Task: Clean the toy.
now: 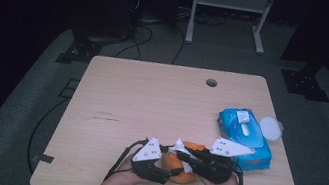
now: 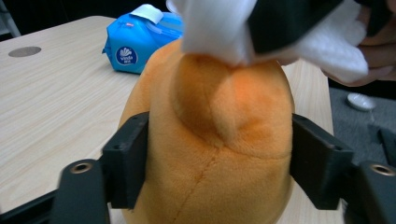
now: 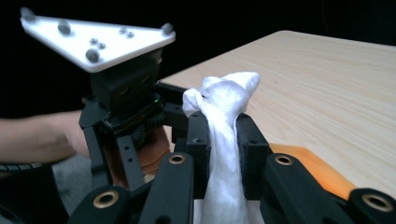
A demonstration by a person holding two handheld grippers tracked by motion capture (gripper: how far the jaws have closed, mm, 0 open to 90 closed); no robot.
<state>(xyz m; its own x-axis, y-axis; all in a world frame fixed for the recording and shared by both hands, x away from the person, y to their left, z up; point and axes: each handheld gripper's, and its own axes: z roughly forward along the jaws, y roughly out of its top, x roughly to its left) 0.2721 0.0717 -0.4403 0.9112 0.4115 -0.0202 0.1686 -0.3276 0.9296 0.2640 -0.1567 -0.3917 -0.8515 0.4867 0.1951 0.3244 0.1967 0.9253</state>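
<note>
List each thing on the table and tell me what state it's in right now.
Orange plush toy: clamped between the left tongs, white wipe pressed on top.
White crumpled wipe: pinched in the shut right tongs.
Blue wet-wipe pack: lying flat, flap lifted open.
White round lid: lying beside the pack.

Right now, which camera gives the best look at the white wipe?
The right gripper view: the white wipe stands bunched and pinched between the right gripper jaws. The left gripper view shows it from below, pressed on top of the orange plush toy. In the high view it is a small white scrap.
</note>
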